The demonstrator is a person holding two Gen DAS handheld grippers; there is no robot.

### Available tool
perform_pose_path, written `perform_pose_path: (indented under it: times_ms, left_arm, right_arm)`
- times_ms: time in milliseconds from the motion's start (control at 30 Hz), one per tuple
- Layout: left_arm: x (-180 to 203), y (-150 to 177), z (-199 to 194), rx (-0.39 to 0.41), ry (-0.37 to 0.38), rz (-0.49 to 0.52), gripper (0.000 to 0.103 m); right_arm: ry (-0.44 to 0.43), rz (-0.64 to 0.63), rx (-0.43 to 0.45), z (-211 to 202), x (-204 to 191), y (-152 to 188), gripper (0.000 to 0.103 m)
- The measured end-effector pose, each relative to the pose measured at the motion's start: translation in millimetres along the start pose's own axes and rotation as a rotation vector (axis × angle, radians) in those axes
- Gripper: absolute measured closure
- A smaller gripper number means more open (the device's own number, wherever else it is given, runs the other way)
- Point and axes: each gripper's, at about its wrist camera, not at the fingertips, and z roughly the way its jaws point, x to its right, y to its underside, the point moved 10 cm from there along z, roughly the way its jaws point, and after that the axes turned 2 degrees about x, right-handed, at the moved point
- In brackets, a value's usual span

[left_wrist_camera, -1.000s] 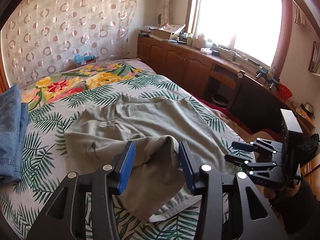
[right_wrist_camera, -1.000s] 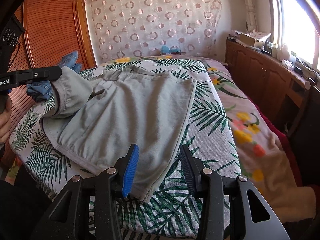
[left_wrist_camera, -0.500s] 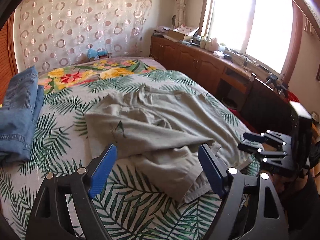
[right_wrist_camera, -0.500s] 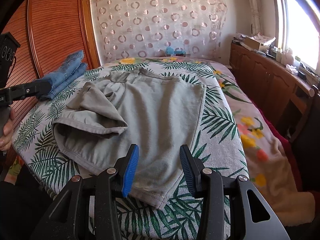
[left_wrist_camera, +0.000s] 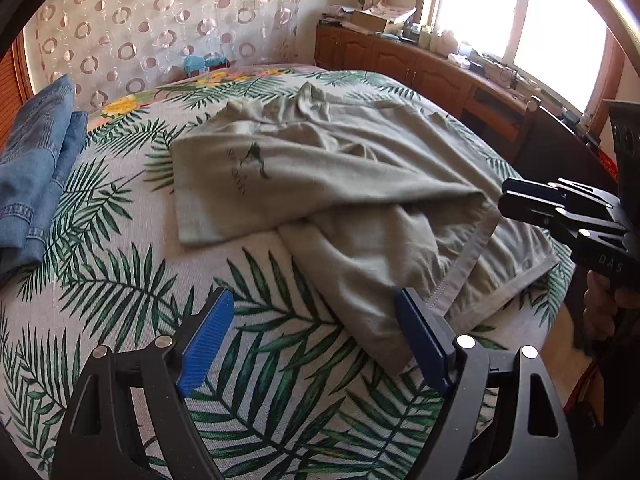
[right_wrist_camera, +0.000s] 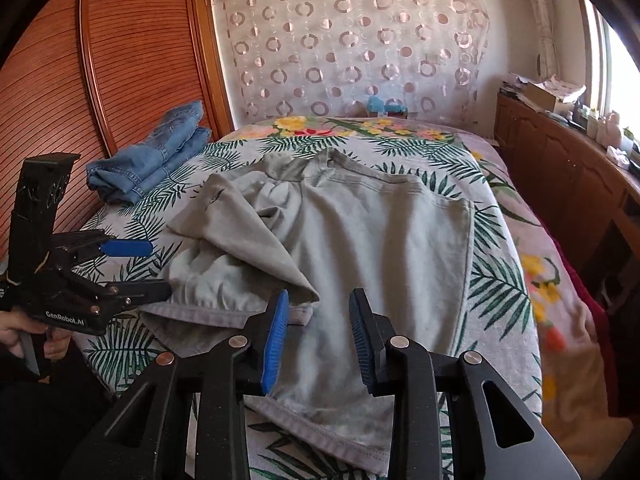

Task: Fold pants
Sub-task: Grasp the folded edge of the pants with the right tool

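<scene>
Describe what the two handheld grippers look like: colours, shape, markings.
Both are matte black frames with triangular cut-outs and silver pivot screws. The left gripper and right gripper have ribbed blue pads on their fingers. Seen from the right wrist, the left gripper's body carries white "GenRobot.AI" lettering; the right one shows "DAS". Bare hands hold the handles.

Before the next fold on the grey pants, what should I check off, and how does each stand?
1. Left gripper open, holding nothing: ok.
2. Right gripper open over the hem, nothing held: ok.
3. Grey pants lying flat: not ok, the folded-over leg is bunched and crooked.
4. Hems aligned: not ok.
5. Folded jeans apart from the pants: ok.
6. Pants fully on the bedspread: ok.
</scene>
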Motion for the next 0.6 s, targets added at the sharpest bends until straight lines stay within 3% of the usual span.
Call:
perform_pose_path:
  times_ms: [300, 400, 467, 600]
  left_arm:
    - [-3, 3, -2, 0.014, 0.009, -0.013, 0.019]
    - [-4, 1, -3, 0.020, 0.013, -0.021, 0.019]
    - [-5, -1, -6, 0.031, 0.014, -0.024, 0.019]
    - [-2, -9, -19, 0.078, 0.021, -0.014, 0.019]
  right_arm:
    - [-0.033, -0.011, -0.082, 35, -4, -2, 0.072]
    - [-0.040, -0.018, -0.106, 45, -8, -2, 0.081]
    - [-0.025, -0.014, -0.110, 49, -9, -2, 0.096]
    - [-0.024, -0.022, -0.031, 30, -16, -15, 0.099]
